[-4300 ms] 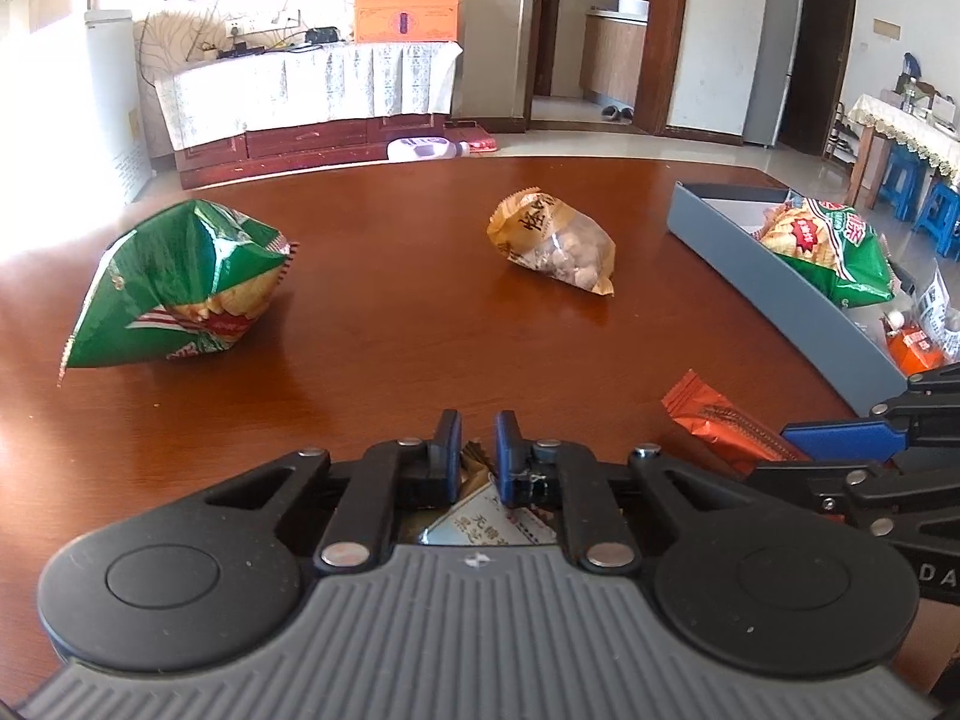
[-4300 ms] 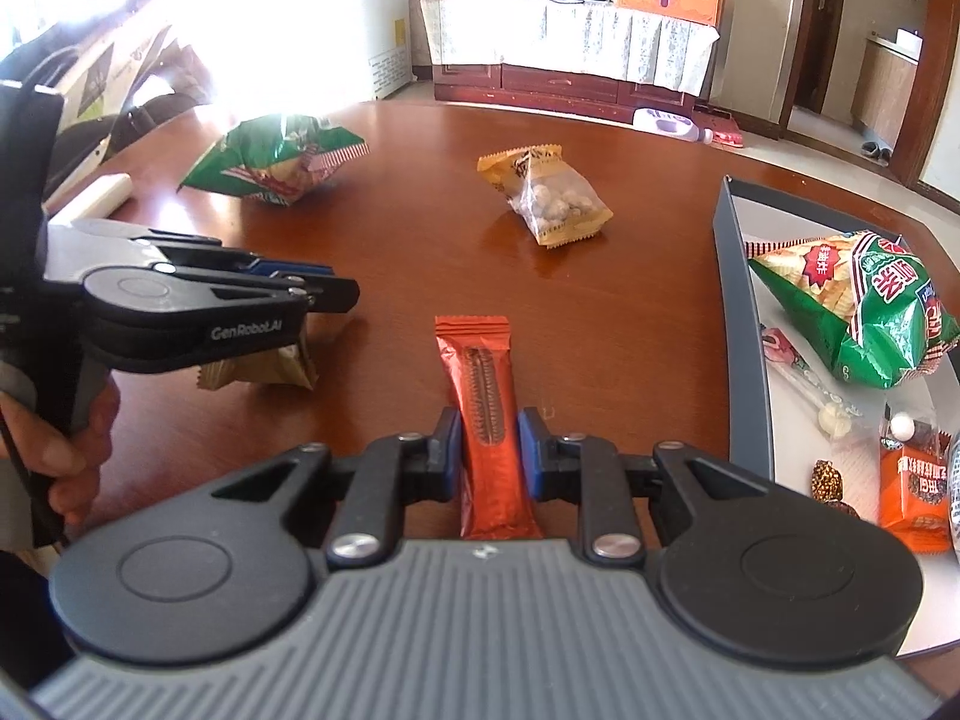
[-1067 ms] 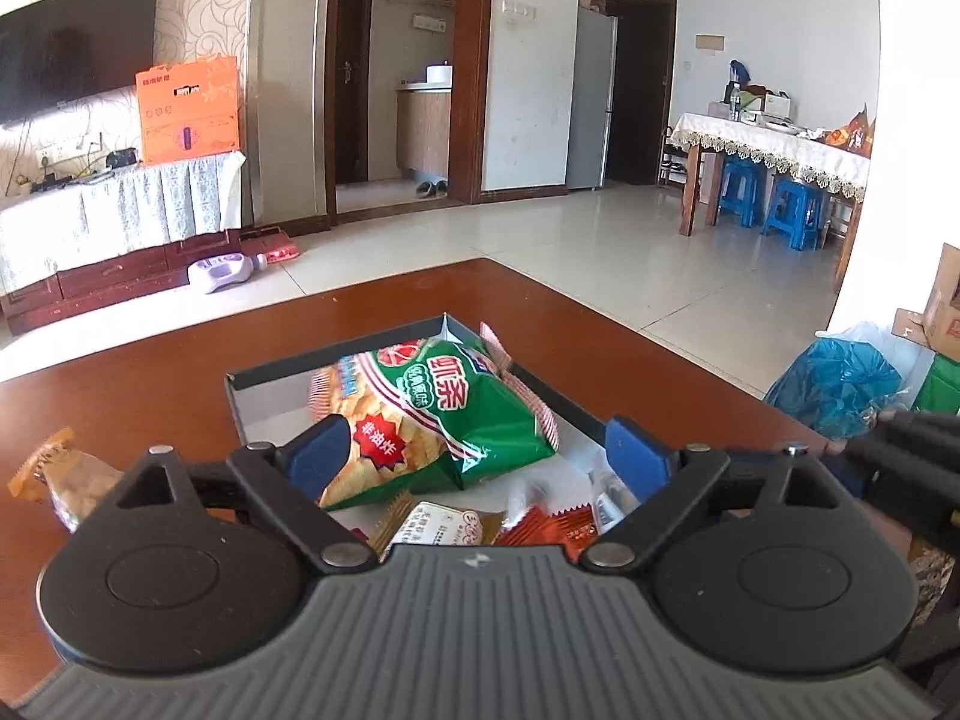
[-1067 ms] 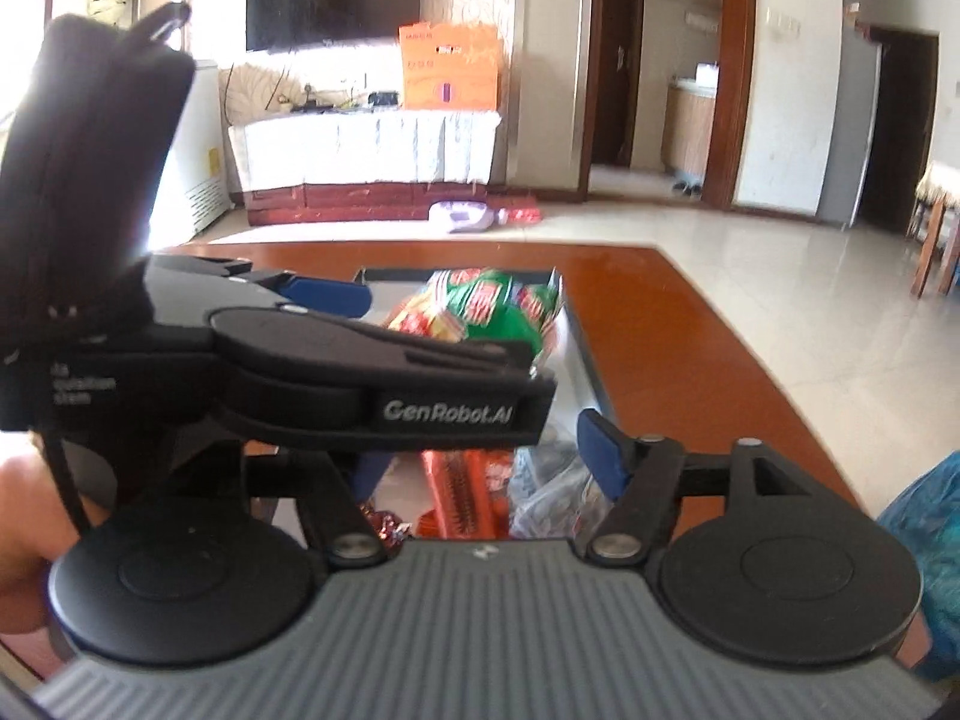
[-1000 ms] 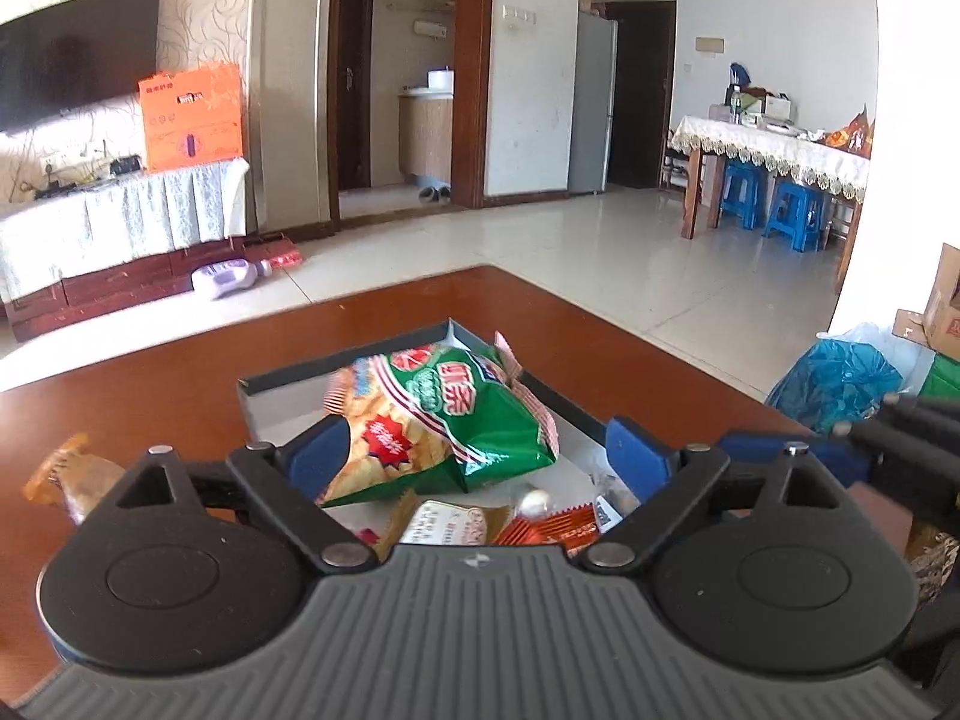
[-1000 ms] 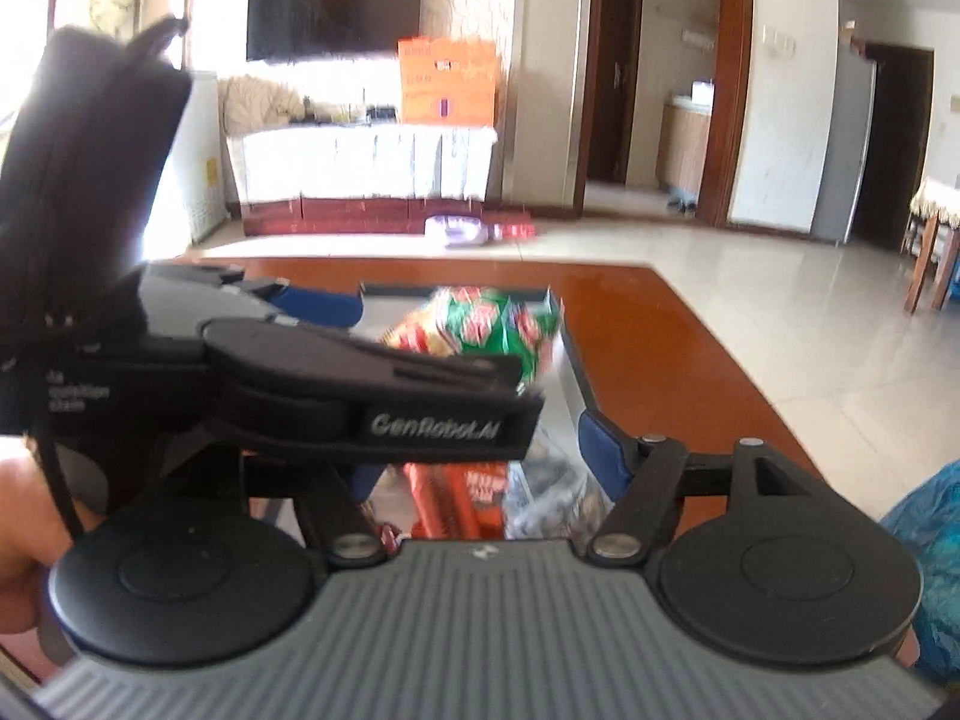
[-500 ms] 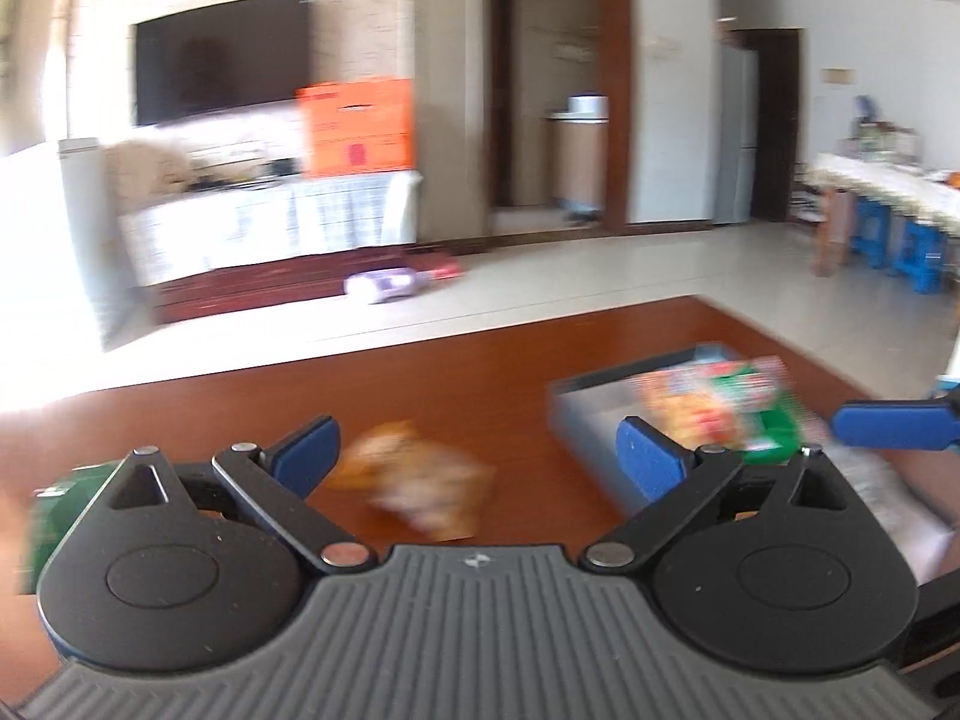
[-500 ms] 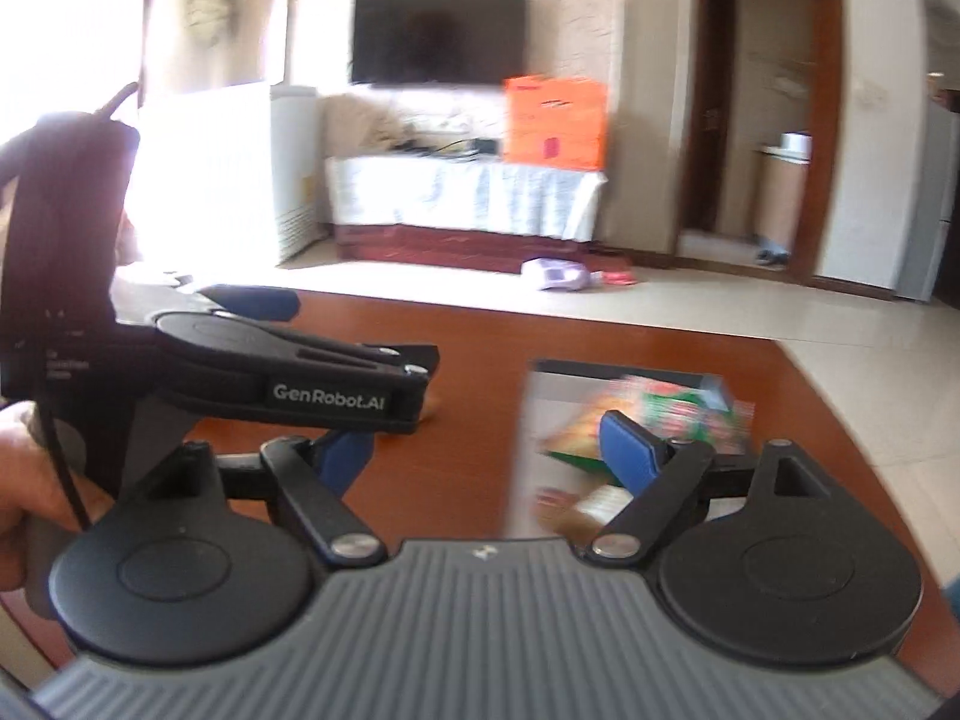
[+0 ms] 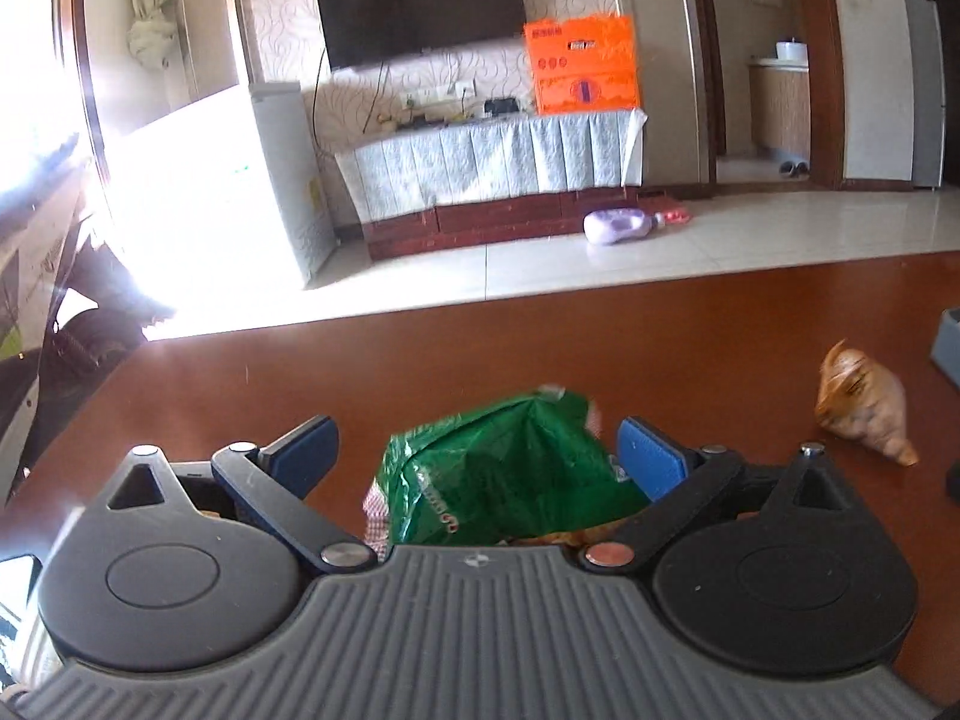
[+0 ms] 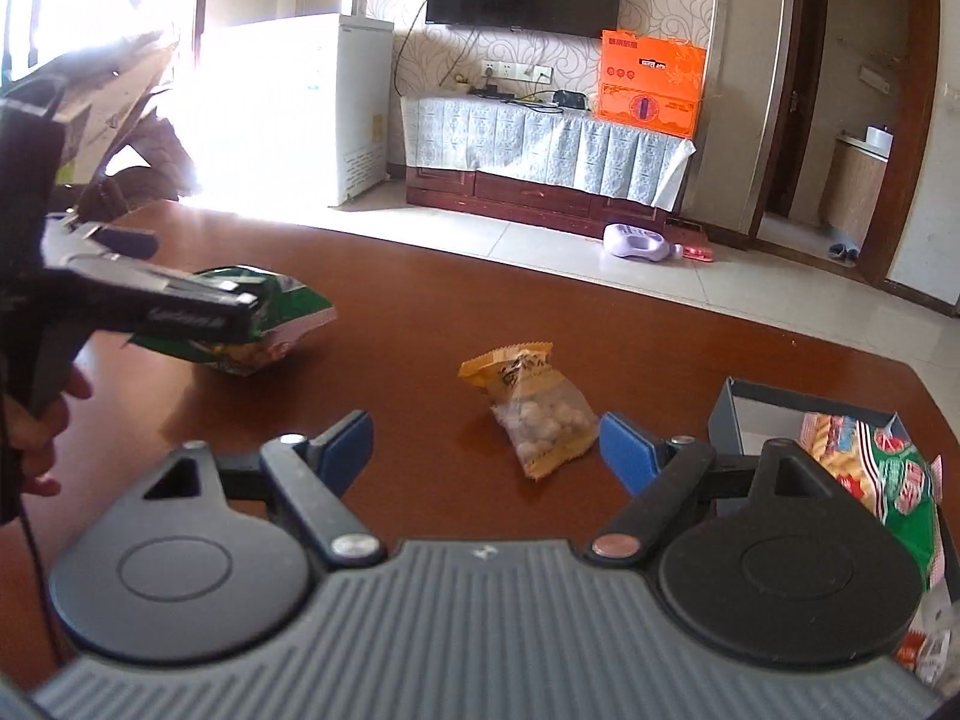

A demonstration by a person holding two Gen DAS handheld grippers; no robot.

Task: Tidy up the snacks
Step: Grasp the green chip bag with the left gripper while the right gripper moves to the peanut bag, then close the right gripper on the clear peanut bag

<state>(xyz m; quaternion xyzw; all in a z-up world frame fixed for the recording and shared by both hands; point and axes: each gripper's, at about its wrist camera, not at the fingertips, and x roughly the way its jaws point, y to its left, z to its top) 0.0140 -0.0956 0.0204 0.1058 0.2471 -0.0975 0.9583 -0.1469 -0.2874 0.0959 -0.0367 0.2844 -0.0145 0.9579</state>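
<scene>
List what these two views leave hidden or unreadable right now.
- Green chip bag: left wrist view, its near end sits behind the gripper body; right wrist view, the left gripper covers part.
- Grey tray: right wrist view, the right gripper body and frame edge hide its contents.
- Nut packet: motion-blurred, print unreadable.

A: The green chip bag (image 9: 510, 474) — is its near end visible?
B: No, the left gripper (image 9: 474, 456) body hides it.
A: The grey tray (image 10: 774, 414)?
B: Cut off at the right edge.
</scene>
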